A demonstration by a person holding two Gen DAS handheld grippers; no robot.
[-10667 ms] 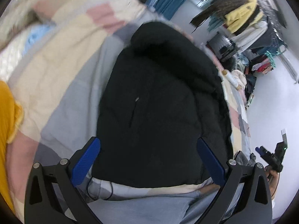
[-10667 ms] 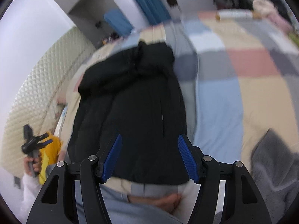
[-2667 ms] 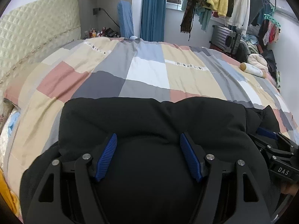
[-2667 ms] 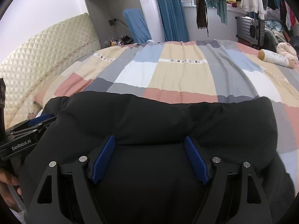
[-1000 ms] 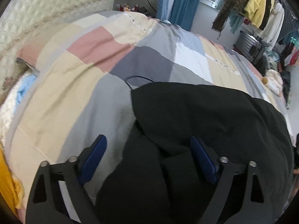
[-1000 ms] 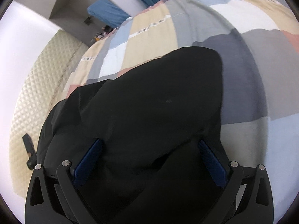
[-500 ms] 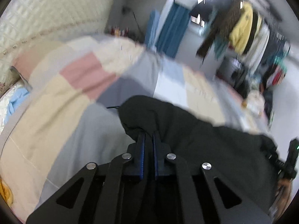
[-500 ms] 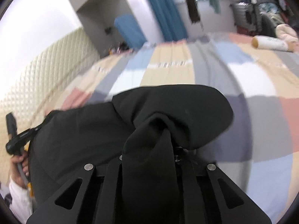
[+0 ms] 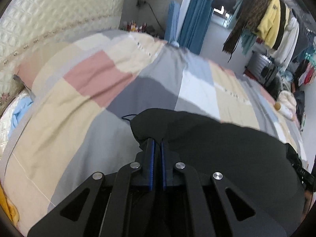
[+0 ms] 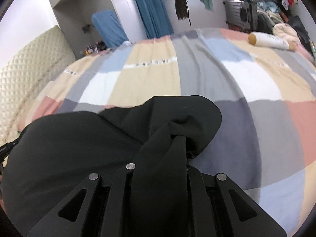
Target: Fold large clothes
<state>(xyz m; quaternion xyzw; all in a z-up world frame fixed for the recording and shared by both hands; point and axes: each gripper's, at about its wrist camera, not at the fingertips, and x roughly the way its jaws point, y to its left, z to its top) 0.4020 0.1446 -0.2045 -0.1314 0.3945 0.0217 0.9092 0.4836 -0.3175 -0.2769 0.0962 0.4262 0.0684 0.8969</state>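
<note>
A black padded jacket [image 9: 227, 144] lies folded on a patchwork bedspread [image 9: 83, 98]. My left gripper [image 9: 157, 141] is shut on the jacket's left end, its blue pads pinching the black fabric. In the right wrist view the jacket [image 10: 69, 148] fills the lower left. My right gripper [image 10: 177, 138] is shut on the jacket's right end; a black fold drapes over its fingers and hides the pads. The other gripper shows at the right edge of the left wrist view [image 9: 302, 173] and the left edge of the right wrist view [image 10: 6, 150].
A quilted cream headboard [image 9: 49, 19] stands at the left. A rack of hanging clothes [image 9: 272, 25] and a suitcase [image 10: 241, 9] stand past the bed. A white bolster [image 10: 270, 40] lies at the far right of the bed. A thin dark cord [image 9: 128, 117] lies by the jacket.
Both grippers were open over the jacket a second ago; both have closed on its ends. The jacket ends are bunched and lifted slightly.
</note>
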